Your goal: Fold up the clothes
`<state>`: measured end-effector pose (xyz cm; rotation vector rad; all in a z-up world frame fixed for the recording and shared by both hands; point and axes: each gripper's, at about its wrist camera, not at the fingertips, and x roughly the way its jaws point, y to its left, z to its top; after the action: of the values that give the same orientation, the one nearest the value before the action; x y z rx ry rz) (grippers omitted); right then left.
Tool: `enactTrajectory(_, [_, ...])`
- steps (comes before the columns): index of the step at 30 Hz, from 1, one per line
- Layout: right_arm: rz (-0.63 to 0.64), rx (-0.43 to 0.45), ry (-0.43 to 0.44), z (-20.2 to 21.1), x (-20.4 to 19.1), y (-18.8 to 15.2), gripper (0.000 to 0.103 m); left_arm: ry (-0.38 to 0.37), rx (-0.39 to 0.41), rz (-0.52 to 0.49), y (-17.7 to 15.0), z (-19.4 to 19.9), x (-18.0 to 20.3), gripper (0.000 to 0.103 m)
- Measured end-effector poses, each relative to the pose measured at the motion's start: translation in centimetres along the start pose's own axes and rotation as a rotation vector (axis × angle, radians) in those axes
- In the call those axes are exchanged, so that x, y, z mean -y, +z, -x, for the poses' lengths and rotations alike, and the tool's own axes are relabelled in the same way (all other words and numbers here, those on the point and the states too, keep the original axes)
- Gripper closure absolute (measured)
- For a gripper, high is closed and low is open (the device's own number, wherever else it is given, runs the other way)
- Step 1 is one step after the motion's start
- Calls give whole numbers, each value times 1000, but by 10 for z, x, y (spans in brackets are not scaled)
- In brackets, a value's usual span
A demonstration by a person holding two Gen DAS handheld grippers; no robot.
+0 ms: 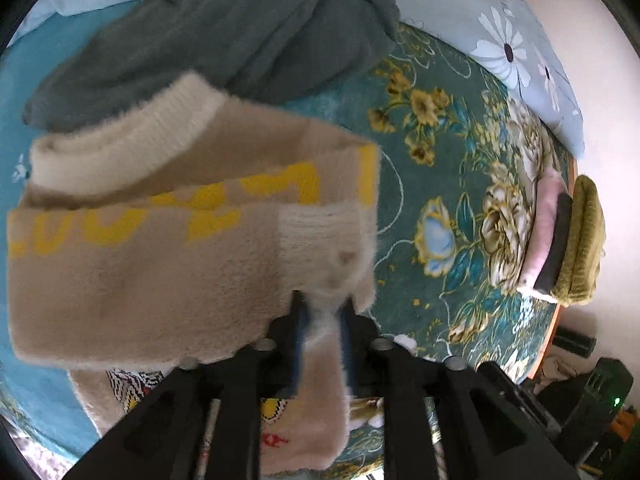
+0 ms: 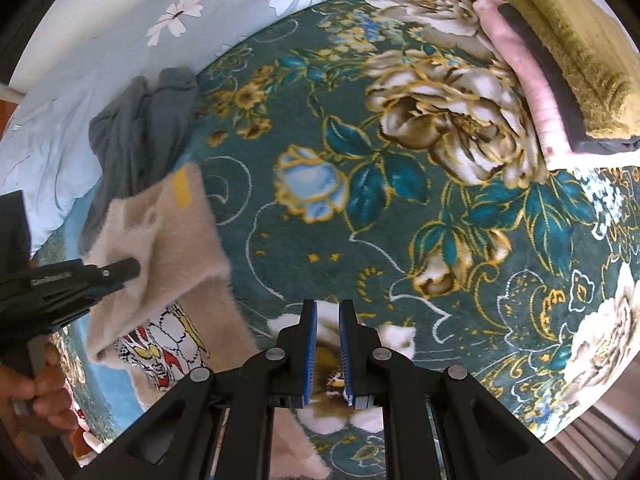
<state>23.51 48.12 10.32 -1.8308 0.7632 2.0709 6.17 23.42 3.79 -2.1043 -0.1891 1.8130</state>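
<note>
A fuzzy beige sweater (image 1: 160, 248) with a cream collar and yellow letters is lifted off the bed, partly folded over itself. My left gripper (image 1: 323, 304) is shut on the sweater's cream cuff edge and holds it up. In the right wrist view the sweater (image 2: 168, 236) hangs at the left, with the left gripper (image 2: 120, 270) clamped on it. My right gripper (image 2: 328, 308) hovers over the floral blanket (image 2: 400, 240) with a narrow gap between its blue pads and nothing in it. The sweater's printed front (image 2: 168, 344) lies below.
A crumpled grey garment (image 1: 208, 36) lies behind the sweater. A stack of folded clothes, pink, dark and olive (image 1: 564, 240), sits at the bed's right edge; it also shows in the right wrist view (image 2: 560, 72). A daisy-print quilt (image 1: 500, 32) lies at the back.
</note>
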Motion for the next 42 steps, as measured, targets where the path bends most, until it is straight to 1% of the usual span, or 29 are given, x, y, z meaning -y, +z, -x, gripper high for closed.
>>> enactTrajectory(1, [4, 0, 0, 0, 0, 1, 90, -8, 7, -5, -2, 5, -2, 62])
enactTrajectory(2, [8, -1, 1, 1, -2, 1, 90, -17, 15, -11, -4, 9, -5, 59])
enactTrajectory(4, [16, -1, 7, 1, -5, 3, 90, -65, 38, -10, -8, 27, -13, 55])
enactTrajectory(7, [27, -2, 27, 2, -16, 5, 90, -107, 118, 27, -21, 62, -38, 52])
enactTrajectory(8, [32, -2, 38, 2, -21, 5, 90, -106, 148, 48, -27, 73, -49, 51])
enactTrajectory(10, [51, -6, 67, 3, -32, 2, 90, -81, 213, 107, -46, 95, -80, 50])
enactTrajectory(11, [63, -11, 83, 3, -38, 0, 87, -63, 245, 137, -56, 104, -96, 50])
enactTrajectory(13, [83, -30, 118, 1, -50, -6, 77, 4, 289, 198, -83, 117, -134, 50])
enactTrajectory(14, [91, -41, 142, -1, -55, -11, 66, 32, 292, 224, -95, 117, -150, 49])
enactTrajectory(15, [100, -52, 165, -4, -59, -18, 60, 64, 286, 255, -109, 115, -166, 50])
enactTrajectory(16, [110, -64, 177, -8, -61, -26, 58, 100, 265, 295, -129, 110, -188, 50])
enactTrajectory(20, [130, -129, 170, -30, -60, -57, 58, 143, 196, 360, -178, 82, -227, 50])
enactTrajectory(23, [103, -193, 154, -53, -46, -76, 58, 167, 147, 370, -208, 54, -246, 50])
enactTrajectory(27, [79, -249, 144, -83, -34, -94, 58, 134, 100, 401, -230, 23, -260, 50])
enactTrajectory(31, [80, -283, 140, -104, -32, -107, 58, 79, 69, 420, -246, -4, -268, 50])
enactTrajectory(33, [76, -303, 143, -111, -35, -112, 60, 41, 56, 424, -250, -11, -267, 60])
enactTrajectory(34, [72, -311, 150, -113, -36, -114, 64, 21, 50, 428, -253, -13, -265, 66])
enactTrajectory(35, [69, -317, 162, -114, -38, -115, 68, 29, 50, 426, -254, -12, -263, 73])
enactTrajectory(36, [72, -318, 164, -113, -41, -117, 76, 38, 50, 424, -256, -11, -261, 80])
enactTrajectory(37, [80, -314, 159, -111, -44, -118, 80, 50, 43, 425, -257, -10, -260, 92])
enactTrajectory(38, [80, -309, 167, -108, -45, -119, 90, 47, 43, 429, -259, -7, -260, 93])
enactTrajectory(42, [63, -277, 254, -83, -49, -116, 92, 26, 74, 428, -260, 19, -254, 94])
